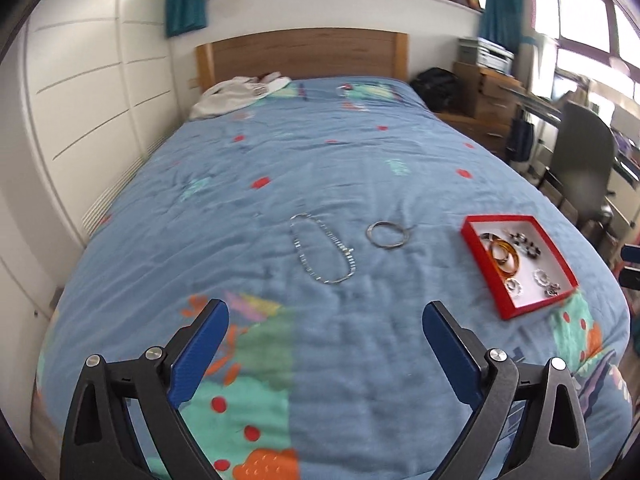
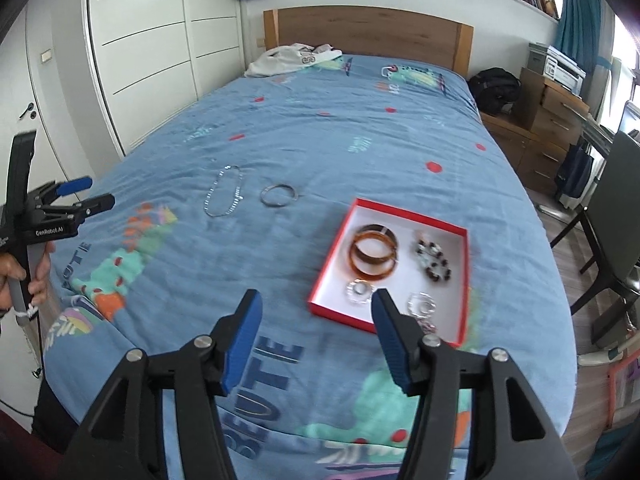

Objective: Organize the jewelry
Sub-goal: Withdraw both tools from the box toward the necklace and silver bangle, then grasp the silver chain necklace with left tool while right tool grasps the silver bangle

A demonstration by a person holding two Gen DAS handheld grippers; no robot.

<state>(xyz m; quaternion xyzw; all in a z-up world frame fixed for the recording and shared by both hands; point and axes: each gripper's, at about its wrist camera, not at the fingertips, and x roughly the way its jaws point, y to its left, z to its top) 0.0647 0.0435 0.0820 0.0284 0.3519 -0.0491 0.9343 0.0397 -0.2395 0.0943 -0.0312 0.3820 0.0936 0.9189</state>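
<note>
A silver chain necklace (image 1: 324,250) (image 2: 224,192) and a silver bangle (image 1: 388,234) (image 2: 279,196) lie on the blue bedspread. To their right is a red-rimmed tray (image 1: 505,312) (image 2: 336,310) with orange bangles (image 1: 505,256) (image 2: 374,256), a dark bead bracelet (image 2: 434,260) and small silver pieces (image 2: 360,291). My left gripper (image 1: 326,320) is open and empty, above the bed short of the necklace; it also shows at the left of the right wrist view (image 2: 86,194). My right gripper (image 2: 316,310) is open and empty at the tray's near edge.
White clothing (image 2: 296,58) lies by the wooden headboard (image 2: 368,36). White wardrobe doors (image 2: 152,60) line the left. A black bag (image 2: 494,88), wooden drawers (image 2: 556,116) and a dark chair (image 2: 616,220) stand to the right of the bed.
</note>
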